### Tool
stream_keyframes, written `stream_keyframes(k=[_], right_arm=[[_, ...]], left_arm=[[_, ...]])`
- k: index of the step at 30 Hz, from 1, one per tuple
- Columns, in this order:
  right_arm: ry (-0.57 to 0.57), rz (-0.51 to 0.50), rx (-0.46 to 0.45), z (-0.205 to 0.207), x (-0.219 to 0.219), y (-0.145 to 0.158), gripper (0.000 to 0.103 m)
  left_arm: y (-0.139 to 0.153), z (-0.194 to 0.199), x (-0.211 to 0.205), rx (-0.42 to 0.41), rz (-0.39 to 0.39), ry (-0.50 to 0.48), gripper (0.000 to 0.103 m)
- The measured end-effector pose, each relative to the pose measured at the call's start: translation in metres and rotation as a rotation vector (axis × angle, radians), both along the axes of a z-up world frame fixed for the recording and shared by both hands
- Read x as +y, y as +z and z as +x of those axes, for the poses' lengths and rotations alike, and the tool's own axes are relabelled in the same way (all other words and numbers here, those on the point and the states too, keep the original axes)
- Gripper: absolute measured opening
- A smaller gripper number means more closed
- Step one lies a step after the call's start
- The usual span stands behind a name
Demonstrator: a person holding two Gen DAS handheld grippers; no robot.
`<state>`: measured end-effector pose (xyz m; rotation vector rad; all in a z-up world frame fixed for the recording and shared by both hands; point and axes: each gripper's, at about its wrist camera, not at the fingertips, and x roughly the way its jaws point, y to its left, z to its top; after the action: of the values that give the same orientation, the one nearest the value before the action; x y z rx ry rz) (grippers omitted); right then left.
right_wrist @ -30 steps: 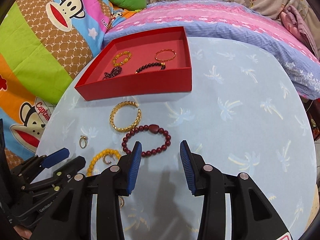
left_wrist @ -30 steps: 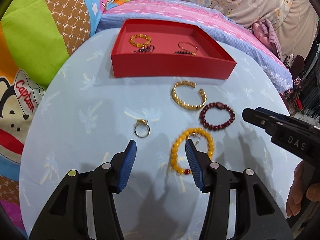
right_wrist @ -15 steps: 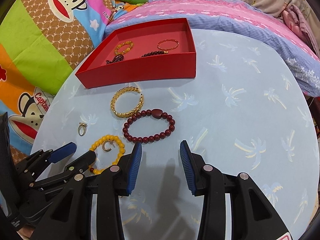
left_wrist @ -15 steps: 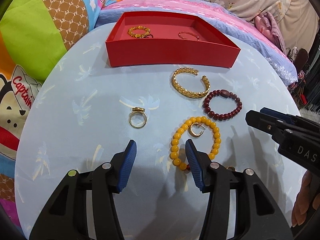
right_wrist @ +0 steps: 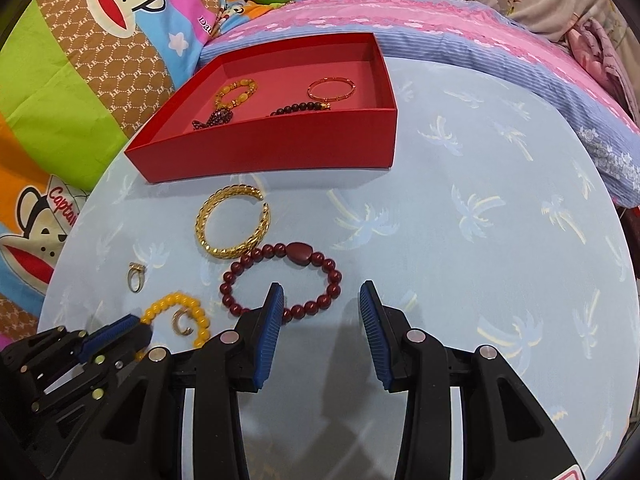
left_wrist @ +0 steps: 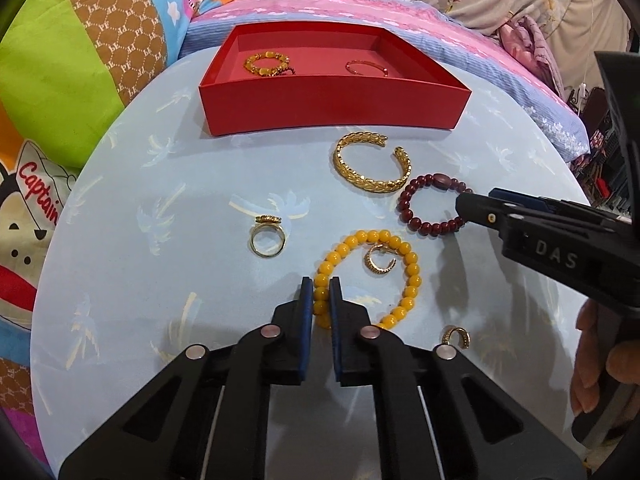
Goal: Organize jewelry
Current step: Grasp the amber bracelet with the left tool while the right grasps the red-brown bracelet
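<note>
My left gripper [left_wrist: 321, 300] is shut on the near left side of the yellow bead bracelet [left_wrist: 400, 248], which lies on the light blue table; a small gold ear cuff [left_wrist: 379, 263] lies inside its loop. My right gripper [right_wrist: 322, 312] is open, its jaws over the near edge of the dark red bead bracelet [right_wrist: 256, 258]. A gold cuff bangle [left_wrist: 370, 168] and a gold ring [left_wrist: 267, 236] lie loose. The red tray [left_wrist: 332, 104] at the back holds several pieces.
Another small gold ear cuff [left_wrist: 456, 336] lies near the right of the left gripper. The round table [right_wrist: 480, 240] is ringed by colourful cushions on the left and a pink and blue striped bedspread at the back.
My left gripper has moved forward and closed onto the yellow bead bracelet. My right gripper has moved forward over the dark red bracelet and stays open.
</note>
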<state>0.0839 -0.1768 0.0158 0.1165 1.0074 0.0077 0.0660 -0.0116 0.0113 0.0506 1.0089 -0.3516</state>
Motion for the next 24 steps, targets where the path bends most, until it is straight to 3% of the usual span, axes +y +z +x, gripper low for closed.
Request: stream_keyframes(k=[6, 15, 24], right_arm=[[-0.001, -0.016, 0.000, 0.010, 0.001, -0.005, 0.036], [0.028, -0.072, -0.011, 0.010, 0.008, -0.007, 0.010], [0.024, -0.035, -0.016, 0.003, 0.007, 0.000, 0.007]], left_arm=[[0.000, -0.001, 0.003, 0.019, -0.007, 0.007, 0.007], [0.001, 0.001, 0.002, 0.036, -0.014, 0.006, 0.007], [0.003, -0.001, 0.004, 0.048, -0.031, 0.012, 0.007]])
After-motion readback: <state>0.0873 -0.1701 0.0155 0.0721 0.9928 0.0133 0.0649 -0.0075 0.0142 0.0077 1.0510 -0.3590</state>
